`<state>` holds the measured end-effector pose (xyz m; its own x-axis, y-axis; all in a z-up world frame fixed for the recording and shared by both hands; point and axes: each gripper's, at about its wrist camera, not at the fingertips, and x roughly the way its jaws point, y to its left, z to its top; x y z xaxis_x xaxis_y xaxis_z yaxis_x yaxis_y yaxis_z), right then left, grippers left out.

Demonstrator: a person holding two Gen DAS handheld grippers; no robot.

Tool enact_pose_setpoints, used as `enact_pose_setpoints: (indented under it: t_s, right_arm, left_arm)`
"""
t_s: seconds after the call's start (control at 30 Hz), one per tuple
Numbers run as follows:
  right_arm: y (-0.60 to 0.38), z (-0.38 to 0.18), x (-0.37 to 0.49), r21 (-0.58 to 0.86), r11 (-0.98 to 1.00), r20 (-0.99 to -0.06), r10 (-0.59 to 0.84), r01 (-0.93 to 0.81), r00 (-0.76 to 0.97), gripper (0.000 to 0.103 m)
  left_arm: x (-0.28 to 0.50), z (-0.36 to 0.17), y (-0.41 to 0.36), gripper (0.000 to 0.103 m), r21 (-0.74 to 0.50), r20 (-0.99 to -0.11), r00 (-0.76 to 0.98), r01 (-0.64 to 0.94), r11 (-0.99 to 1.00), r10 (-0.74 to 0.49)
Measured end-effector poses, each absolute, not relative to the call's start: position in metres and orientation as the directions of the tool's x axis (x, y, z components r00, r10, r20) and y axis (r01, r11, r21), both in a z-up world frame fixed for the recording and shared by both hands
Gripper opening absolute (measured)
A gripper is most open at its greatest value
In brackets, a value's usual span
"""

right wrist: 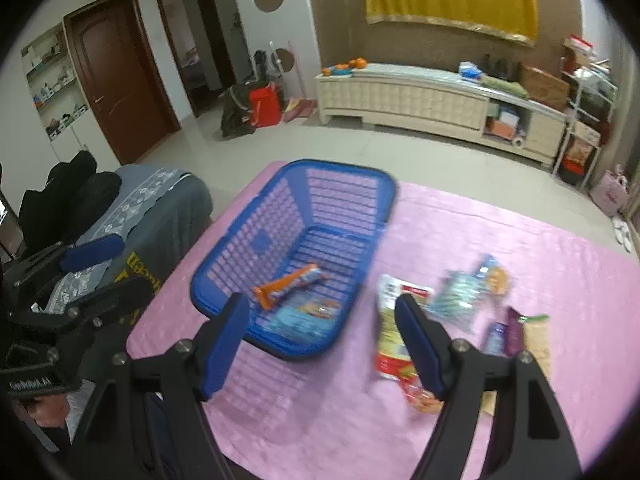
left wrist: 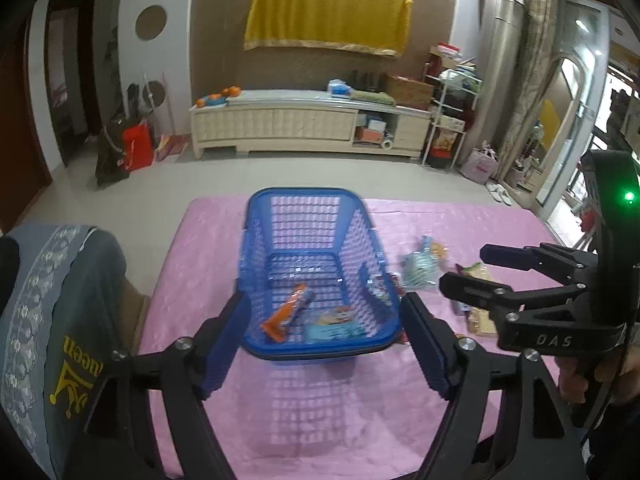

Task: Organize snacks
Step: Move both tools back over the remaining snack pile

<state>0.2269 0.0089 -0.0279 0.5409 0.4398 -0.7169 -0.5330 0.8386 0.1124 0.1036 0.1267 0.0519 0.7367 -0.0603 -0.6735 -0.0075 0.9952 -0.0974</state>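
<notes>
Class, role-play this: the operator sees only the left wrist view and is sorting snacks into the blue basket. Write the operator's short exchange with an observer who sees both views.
Operator: My right gripper hides some of the snacks. What lies there?
Observer: A red and yellow packet lies flat on the pink cloth, right of the blue basket.
Operator: Anything farther right?
Observer: A purple packet with a green tip, beside a small blue one.
Operator: Is the right gripper holding anything?
Observer: No, the right gripper is open and empty.
</notes>
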Motion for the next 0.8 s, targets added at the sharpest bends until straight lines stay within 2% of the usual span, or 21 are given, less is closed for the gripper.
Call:
enact_pose_setpoints:
  t_s: [0.13, 0.33, 0.8]
  right_arm:
    - [-0.027, -0.021, 0.22, 0.115, 0.861, -0.707, 0.421, -0.495, 0.569, 0.079]
    - [-0.074, -0.028, 0.212, 0.112, 0.892, -0.718, 0.377, -0.438, 0.585, 0.079]
    - [-0.17, -0.083, 0.213, 0.111, 0.95, -0.788, 0.263, -0.291, 0.557, 0.079]
  left_arm:
    - [0.104, 0.052, 0.099, 0.081, -0.097, -0.669, 0.736, 0.047, 0.994, -0.1]
    - [0.116, 0.035, 0.05, 0.081, -0.108, -0.692, 0.705, 0.116, 0.987, -0.159]
    - [0.151, -0.023, -0.052, 0.081, -0.111, -0.773, 0.59, 0.237, 0.965, -0.234]
